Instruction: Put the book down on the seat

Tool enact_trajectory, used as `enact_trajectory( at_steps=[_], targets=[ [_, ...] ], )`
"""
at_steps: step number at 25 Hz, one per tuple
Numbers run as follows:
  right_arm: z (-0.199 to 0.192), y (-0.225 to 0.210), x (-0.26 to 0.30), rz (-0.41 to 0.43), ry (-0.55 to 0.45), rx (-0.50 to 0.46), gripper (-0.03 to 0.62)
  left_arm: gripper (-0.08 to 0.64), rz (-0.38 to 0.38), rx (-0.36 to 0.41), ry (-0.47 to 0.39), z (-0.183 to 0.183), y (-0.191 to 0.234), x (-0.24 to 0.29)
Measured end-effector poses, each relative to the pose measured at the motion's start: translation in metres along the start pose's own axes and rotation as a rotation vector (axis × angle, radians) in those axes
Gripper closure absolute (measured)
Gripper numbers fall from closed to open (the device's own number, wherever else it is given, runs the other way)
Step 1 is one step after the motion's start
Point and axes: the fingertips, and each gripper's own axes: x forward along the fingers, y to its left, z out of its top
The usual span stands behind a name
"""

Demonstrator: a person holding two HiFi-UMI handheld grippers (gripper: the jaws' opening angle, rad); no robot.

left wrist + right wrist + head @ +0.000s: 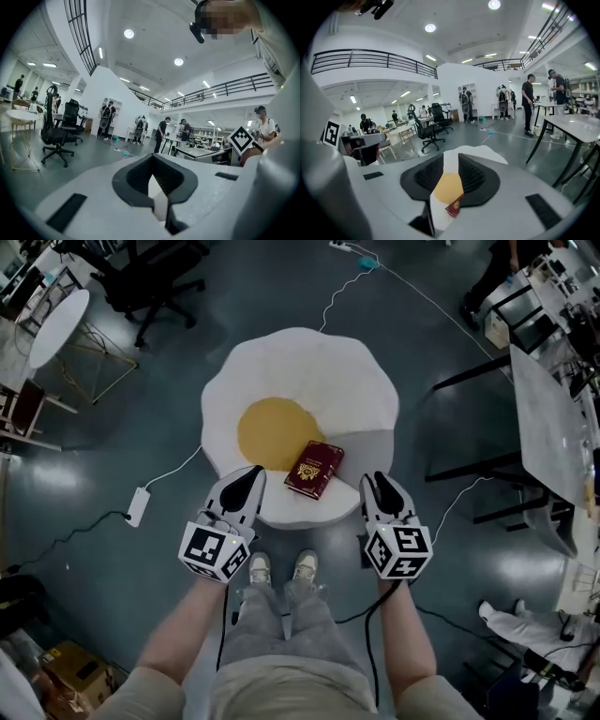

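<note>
A dark red book (315, 469) with a gold emblem lies flat on the egg-shaped seat (309, 371), at the front right edge of its yellow middle. Both grippers hang above the seat's near edge, apart from the book. My left gripper (247, 486) is to the book's left and my right gripper (379, 487) to its right. In the right gripper view the right gripper (450, 176) has its jaws a narrow way apart, and the book (453, 207) and seat (480, 152) show far below through the gap. The left gripper (152, 180) also shows a narrow empty gap.
A black office chair (150, 277) and a white round table (56, 324) stand at the far left. A grey table (553, 427) is on the right. A power strip (138, 505) with cables lies on the floor left of the seat. Several people stand far off.
</note>
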Motion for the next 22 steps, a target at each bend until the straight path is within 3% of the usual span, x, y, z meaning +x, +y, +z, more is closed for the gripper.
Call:
enact_trajectory(
  at_steps=[5, 11, 22],
  targets=[
    [0.088, 0.029, -0.048, 0.032, -0.124, -0.047, 0.515, 0.555, -0.020, 0.060, -0.037, 0.078, -0.019, -0.023],
    [0.163, 0.075, -0.103, 0.082, -0.231, -0.157, 0.526, 0.555, -0.034, 0.042, -0.105, 0.160, -0.039, -0.058],
    [0.213, 0.122, -0.171, 0.168, -0.330, -0.139, 0.570, 0.555, -0.102, 0.156, -0.157, 0.231, -0.093, -0.103]
  ],
)
